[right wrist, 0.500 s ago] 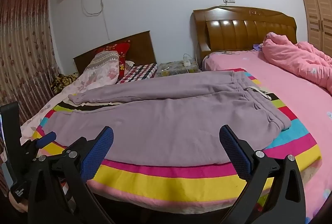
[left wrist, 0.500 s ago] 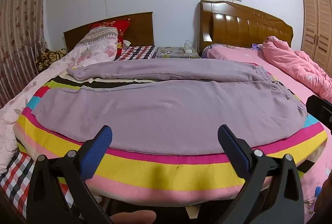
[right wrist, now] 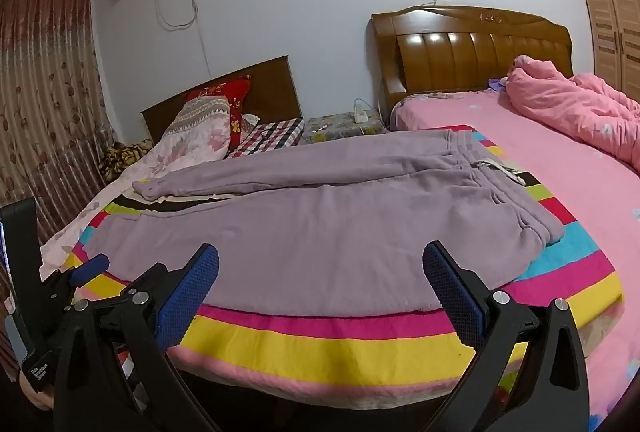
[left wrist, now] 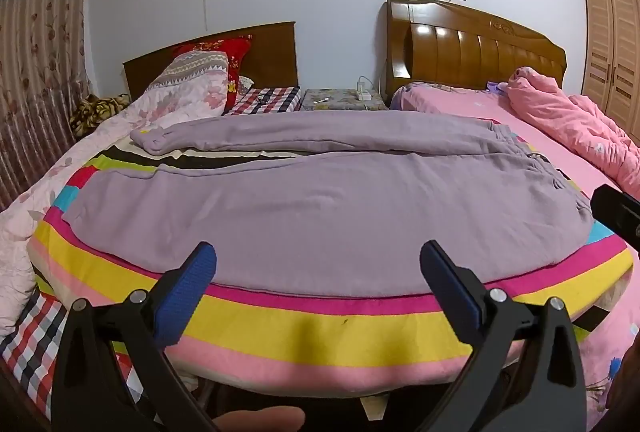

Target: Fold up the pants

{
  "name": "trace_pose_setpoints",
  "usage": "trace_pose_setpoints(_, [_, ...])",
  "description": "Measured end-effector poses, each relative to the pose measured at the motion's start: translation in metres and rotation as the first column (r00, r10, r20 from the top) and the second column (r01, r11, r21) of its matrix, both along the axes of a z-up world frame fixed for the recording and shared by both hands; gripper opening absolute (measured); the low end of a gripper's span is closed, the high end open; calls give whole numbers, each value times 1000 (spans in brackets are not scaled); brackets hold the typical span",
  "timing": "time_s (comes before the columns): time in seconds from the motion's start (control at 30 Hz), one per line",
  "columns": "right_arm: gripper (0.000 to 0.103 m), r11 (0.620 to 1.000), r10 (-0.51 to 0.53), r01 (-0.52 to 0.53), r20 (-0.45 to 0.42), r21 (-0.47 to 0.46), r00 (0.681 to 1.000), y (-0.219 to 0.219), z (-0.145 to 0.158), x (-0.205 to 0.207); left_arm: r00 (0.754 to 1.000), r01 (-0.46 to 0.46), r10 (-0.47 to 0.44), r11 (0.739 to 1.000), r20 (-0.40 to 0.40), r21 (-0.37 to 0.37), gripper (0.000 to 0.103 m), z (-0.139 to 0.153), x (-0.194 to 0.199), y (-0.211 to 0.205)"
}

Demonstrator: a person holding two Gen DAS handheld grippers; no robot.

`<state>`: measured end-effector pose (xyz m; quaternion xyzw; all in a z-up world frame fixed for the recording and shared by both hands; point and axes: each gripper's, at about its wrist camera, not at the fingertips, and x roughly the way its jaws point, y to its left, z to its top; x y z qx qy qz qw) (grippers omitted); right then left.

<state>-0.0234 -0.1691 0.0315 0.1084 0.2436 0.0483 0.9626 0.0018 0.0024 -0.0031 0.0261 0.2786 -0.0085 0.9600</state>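
Both grippers, left gripper (left wrist: pixel 318 282) and right gripper (right wrist: pixel 320 282), hung tilted down at the bed edge, jaws wide and empty, short of the purple pants (left wrist: pixel 320 208) spread flat across the striped blanket (left wrist: pixel 320 328).

Soft even light, sharp, fisheye-warped edges

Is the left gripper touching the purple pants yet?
Apart. In the left wrist view the open left gripper hovers short of the pants, striped blanket showing beneath its fingertips.
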Motion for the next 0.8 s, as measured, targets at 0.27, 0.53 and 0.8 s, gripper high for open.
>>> trace_pose_setpoints(0.27, [99,1000,1,-1,-14,18,1000,-6,-4,5,1000,-2,2,1000,-4,3,102,-1,0,-2])
trace_pose_setpoints(0.53, [99,1000,2,-2,-21,29,1000,-7,-4,4,1000,-1,1,1000,-5,5,102,-1,0,-2])
trace_pose_setpoints(0.8, [99,999,3,-2,-24,32,1000,-8,-4,4,1000,-1,1,1000,-7,5,102,-1,1,-2])
